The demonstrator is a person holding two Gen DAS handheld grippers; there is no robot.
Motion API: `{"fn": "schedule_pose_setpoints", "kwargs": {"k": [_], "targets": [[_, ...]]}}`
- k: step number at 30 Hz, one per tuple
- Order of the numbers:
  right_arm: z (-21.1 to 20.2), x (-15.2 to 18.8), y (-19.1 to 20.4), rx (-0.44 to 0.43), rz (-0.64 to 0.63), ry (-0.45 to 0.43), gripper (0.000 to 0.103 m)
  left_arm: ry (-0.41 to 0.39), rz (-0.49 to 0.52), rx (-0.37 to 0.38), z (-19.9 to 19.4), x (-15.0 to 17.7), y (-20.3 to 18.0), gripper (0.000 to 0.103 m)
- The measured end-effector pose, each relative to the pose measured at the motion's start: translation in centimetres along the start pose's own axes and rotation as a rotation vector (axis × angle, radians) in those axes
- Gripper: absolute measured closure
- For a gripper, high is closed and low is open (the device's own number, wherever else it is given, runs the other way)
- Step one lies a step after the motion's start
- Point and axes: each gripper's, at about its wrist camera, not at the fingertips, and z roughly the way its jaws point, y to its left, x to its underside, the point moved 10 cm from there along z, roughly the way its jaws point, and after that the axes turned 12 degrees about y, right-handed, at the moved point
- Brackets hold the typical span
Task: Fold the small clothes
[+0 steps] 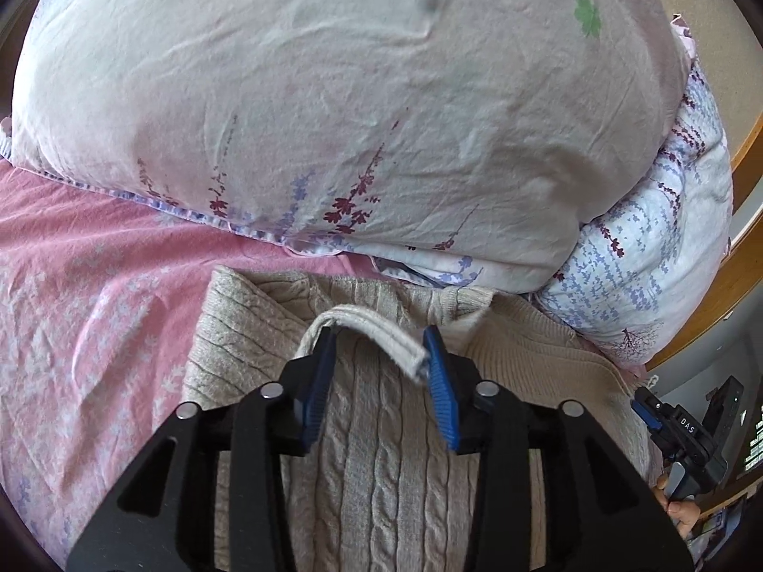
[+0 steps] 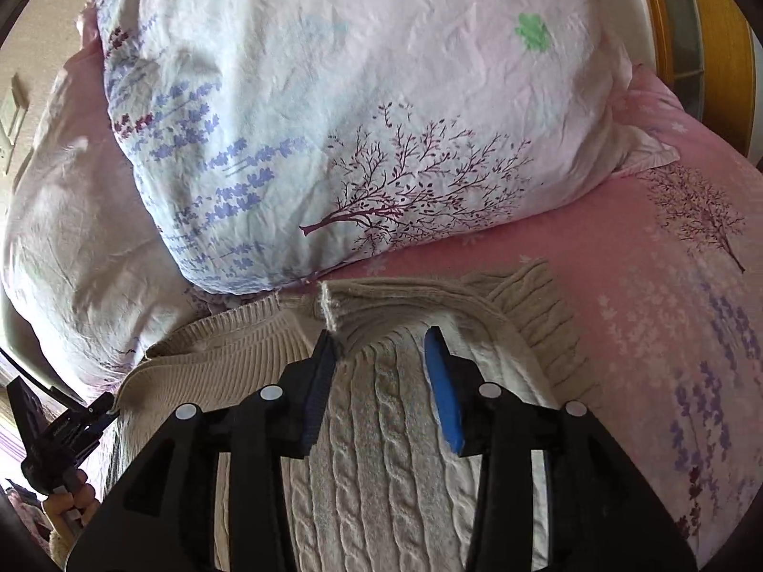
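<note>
- Beige cable-knit sweater [image 1: 381,429] lies spread on the pink bed sheet [image 1: 95,310], its top edge just beside the floral pillows [image 1: 334,95].
- We judge it soft, floppy and fairly light; the knit should stretch and sag, so we would take it by firm edges such as the ribbed band [image 2: 229,348] or a folded hem.
- Our left claw [image 1: 379,348] stands released, a loose knit strip [image 1: 381,329] lying between its blue pads, not pinched.
- Our right claw [image 2: 381,348] is also released, hovering over the knit.
- Both claws' bodies hide the lower sweater; we cannot make out sleeves or outline.
</note>
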Motion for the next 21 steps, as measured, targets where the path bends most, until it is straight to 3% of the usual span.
{"fn": "schedule_pose_setpoints", "kwargs": {"k": [6,15,19,21], "targets": [[-4.4,1.8,-4.6,0.062,0.008,-0.036,0.061,0.006,0.054,-0.041,-3.5,2.2,2.0,0.057],[-4.4,6.4,-6.9,0.105,-0.033,0.016,0.066,0.087,0.074,-0.084,-3.3,6.2,4.4,0.057],[-4.2,6.5,-7.6,0.134,-0.025,0.015,0.066,0.078,0.104,-0.108,-3.2,7.0,4.1,0.060],[-3.9,6.6,-7.6,0.141,-0.039,0.018,0.066,0.075,0.116,-0.112,-3.1,7.1,3.9,0.068]]}}
